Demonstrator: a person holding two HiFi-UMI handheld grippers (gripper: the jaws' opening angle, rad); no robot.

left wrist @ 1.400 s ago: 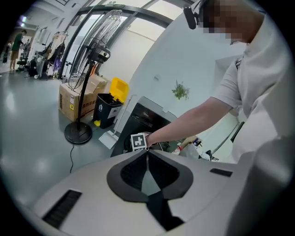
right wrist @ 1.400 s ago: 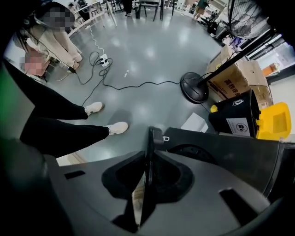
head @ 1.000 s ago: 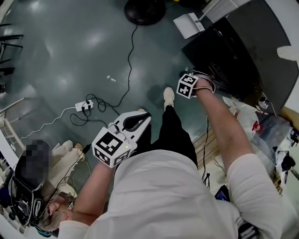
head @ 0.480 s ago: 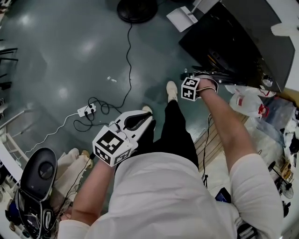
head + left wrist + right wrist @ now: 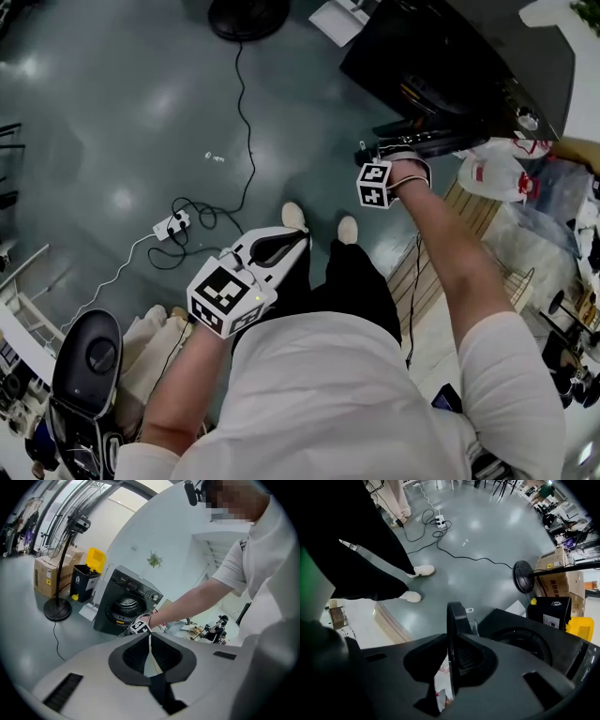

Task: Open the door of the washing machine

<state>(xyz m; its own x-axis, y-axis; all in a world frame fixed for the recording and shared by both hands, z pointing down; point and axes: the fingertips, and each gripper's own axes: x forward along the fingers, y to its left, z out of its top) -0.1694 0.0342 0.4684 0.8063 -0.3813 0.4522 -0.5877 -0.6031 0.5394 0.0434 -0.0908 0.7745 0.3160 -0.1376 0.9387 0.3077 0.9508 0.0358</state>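
My right claw [image 5: 449, 641] is clamped on the rim of the washing machine [image 5: 108, 597] door [image 5: 453, 612]. The door stands edge-on between the pads, swung away from the round drum opening [image 5: 520, 641]. The machine is a dark front-loader against a white wall, at the upper right of the head view. Its control panel [image 5: 143, 591] carries a knob and small print that I cannot read. My left claw [image 5: 150, 639] is pressed together on nothing, held low by my hip and well apart from the machine.

Beside the machine stands a black bin [image 5: 83, 583] with a yellow lid [image 5: 96, 557]. The bin bears a white label and the cardboard box [image 5: 47, 576] next to it a yellow sticker, both too small to read. A fan stand [image 5: 57, 611] rests on its round base in front of the box. A black cable [image 5: 246, 122] runs from it across the grey floor toward a white power strip [image 5: 171, 223]. A plastic bag [image 5: 492, 173] with red print lies just right of my right wrist, near some wooden slats [image 5: 469, 220].

Since half a second ago, my forward shoe [image 5: 348, 228] has drawn back beside the other shoe [image 5: 294, 216]. The machine now sits higher and further left in the head view, and the left claw hangs where it was.
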